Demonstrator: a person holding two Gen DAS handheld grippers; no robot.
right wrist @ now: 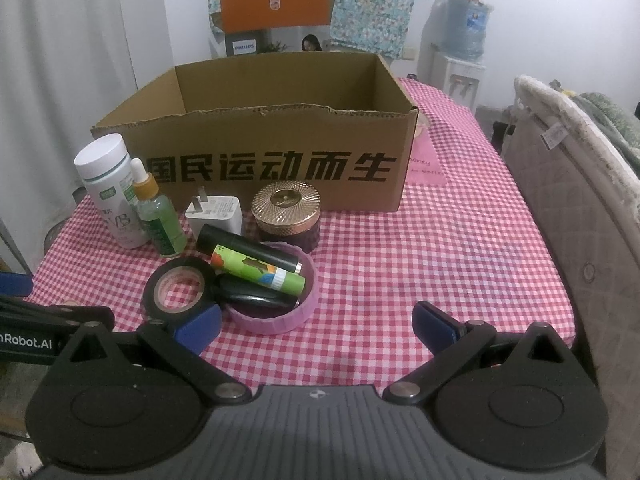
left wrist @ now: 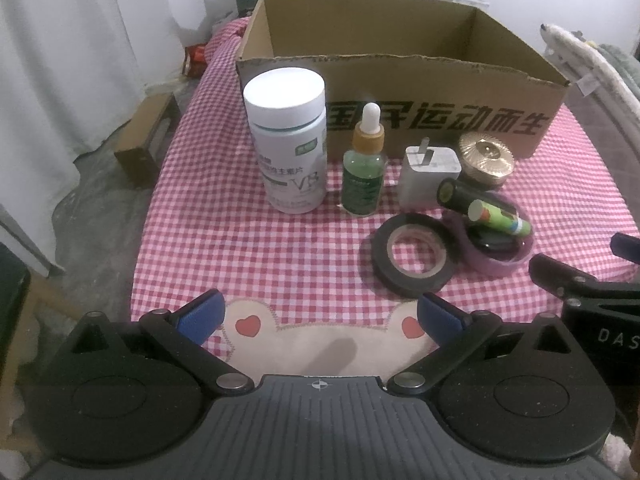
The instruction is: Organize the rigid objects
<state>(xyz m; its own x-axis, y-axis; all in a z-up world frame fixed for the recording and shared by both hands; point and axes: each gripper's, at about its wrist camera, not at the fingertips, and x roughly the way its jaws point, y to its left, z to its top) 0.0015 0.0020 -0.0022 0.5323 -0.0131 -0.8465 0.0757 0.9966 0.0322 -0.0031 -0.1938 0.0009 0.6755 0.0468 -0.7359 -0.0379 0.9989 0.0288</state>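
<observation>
I hold two grippers low over a table (right wrist: 400, 264) covered in red-and-white checked cloth. My left gripper (left wrist: 320, 316) has its blue-padded fingers spread wide, holding nothing. My right gripper (right wrist: 316, 322) is spread just as wide and also empty; its left pad sits just in front of a black tape roll (right wrist: 179, 286).

At the far side stands an open cardboard box (right wrist: 256, 160), its near wall printed in bold black Chinese characters, 国民运动而生. In front of it, from left to right, stand a white pill bottle (left wrist: 286, 140) marked "VB", a green dropper bottle (left wrist: 363, 164) with an orange collar, a white plug charger (left wrist: 430, 172), and a gold-lidded jar (right wrist: 287, 214).

Nearer to me, just right of the black tape, lies a pink tape roll (right wrist: 276, 316). A green tube (right wrist: 258, 274) and a black tube (right wrist: 248, 250) rest across it, and a dark object lies inside its ring.

Behind the box stands an orange and grey carton (right wrist: 276, 16) reading "PHILIPS".
</observation>
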